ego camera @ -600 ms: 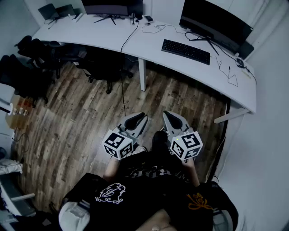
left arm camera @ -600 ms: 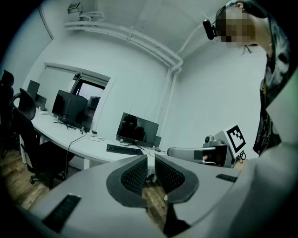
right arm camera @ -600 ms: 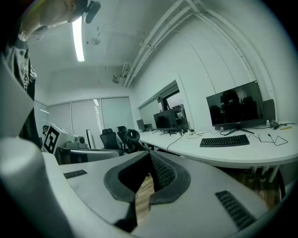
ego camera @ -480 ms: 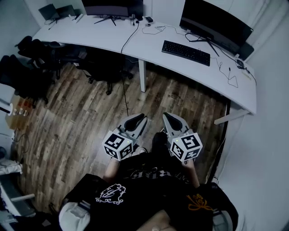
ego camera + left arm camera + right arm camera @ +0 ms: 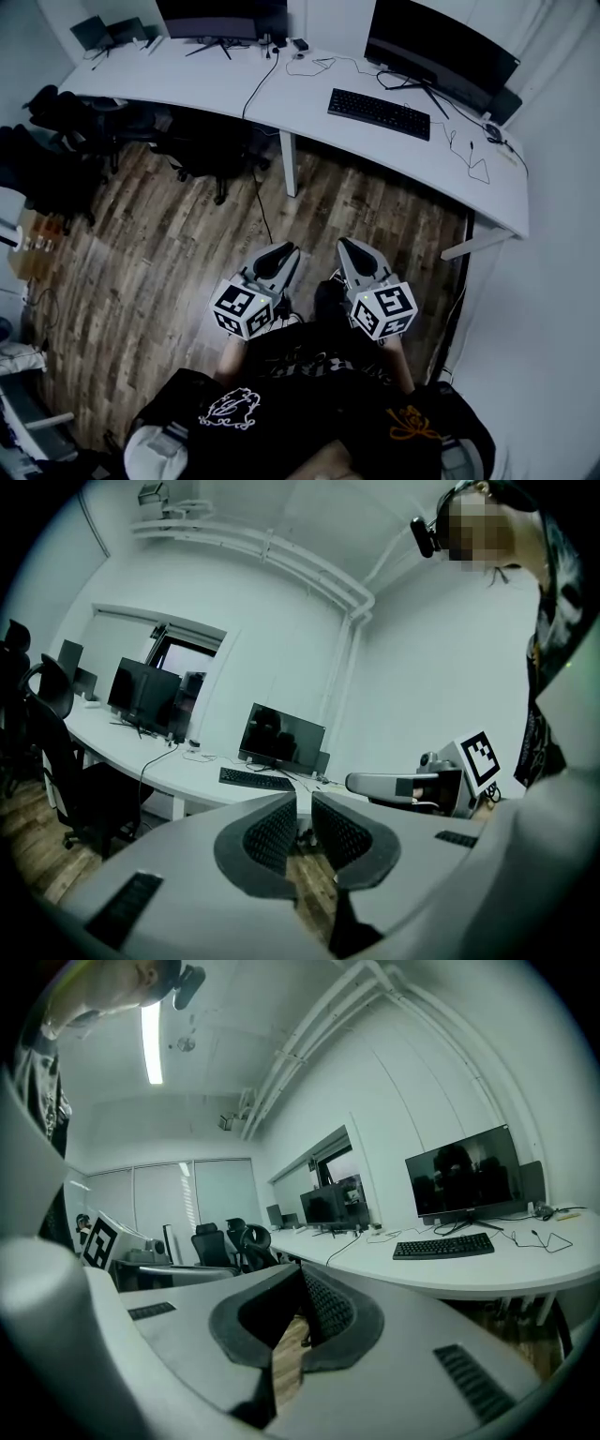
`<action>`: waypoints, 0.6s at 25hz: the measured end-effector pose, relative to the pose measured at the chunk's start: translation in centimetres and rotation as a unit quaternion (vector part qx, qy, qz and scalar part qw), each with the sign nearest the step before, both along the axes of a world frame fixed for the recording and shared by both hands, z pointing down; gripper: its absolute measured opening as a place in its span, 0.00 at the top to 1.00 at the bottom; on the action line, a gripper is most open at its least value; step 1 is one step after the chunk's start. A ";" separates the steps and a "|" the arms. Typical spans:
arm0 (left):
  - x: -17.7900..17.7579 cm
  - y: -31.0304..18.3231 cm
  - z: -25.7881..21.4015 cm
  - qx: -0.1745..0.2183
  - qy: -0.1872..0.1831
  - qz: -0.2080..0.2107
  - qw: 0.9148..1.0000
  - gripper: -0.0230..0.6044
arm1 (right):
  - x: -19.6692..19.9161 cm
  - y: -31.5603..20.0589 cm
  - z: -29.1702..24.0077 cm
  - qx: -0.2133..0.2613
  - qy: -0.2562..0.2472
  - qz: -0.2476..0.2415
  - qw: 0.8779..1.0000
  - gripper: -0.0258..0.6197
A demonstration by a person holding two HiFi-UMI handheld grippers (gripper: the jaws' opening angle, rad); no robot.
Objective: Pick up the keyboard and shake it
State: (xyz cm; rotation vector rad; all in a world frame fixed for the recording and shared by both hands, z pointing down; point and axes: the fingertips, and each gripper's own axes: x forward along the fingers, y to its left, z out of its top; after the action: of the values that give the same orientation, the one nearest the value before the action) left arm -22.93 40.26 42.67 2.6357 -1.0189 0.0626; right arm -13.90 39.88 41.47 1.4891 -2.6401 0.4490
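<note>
The black keyboard (image 5: 380, 113) lies on the white desk (image 5: 469, 187) in front of a dark monitor (image 5: 441, 52); it also shows as the keyboard (image 5: 255, 779) and the keyboard (image 5: 443, 1246) far ahead in both gripper views. My left gripper (image 5: 284, 251) and right gripper (image 5: 345, 246) are held side by side over the wooden floor, close to my body and well short of the desk. Both are shut with nothing between the jaws. The left gripper (image 5: 302, 803) has its pads almost touching; the right gripper (image 5: 302, 1277) is fully closed.
Black office chairs (image 5: 211, 141) stand under the left part of the desk, with more chairs (image 5: 52, 117) at the left. A second monitor (image 5: 220, 14) and loose cables (image 5: 473, 155) are on the desk. A desk leg (image 5: 291, 164) and a wall at the right bound the floor.
The whole scene has slid slightly up and left in the head view. Both grippers stay side by side and shut; the left one sits a little lower in the frame.
</note>
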 end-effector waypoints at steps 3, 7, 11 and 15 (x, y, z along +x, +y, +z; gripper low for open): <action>0.4 -1.0 -0.1 0.000 0.002 0.001 1.000 0.86 | 0.5 -1.0 0.1 -0.005 -0.001 0.002 1.000 0.94; 1.4 -3.1 0.5 -0.007 0.001 0.003 1.000 0.86 | 1.5 -2.9 0.7 -0.013 -0.001 0.004 1.000 0.94; 2.7 -5.8 1.3 -0.014 -0.006 0.010 1.000 0.87 | 3.0 -5.6 1.5 -0.023 -0.004 0.012 1.000 0.94; 4.6 -9.6 1.4 -0.017 -0.009 0.015 1.000 0.87 | 5.2 -9.3 1.8 -0.028 -0.004 0.021 0.999 0.94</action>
State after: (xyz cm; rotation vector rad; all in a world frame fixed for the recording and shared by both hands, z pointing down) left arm -18.32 30.67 44.08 2.6244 -0.9754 0.1095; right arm -8.67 30.53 43.31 1.5308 -2.5831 0.5288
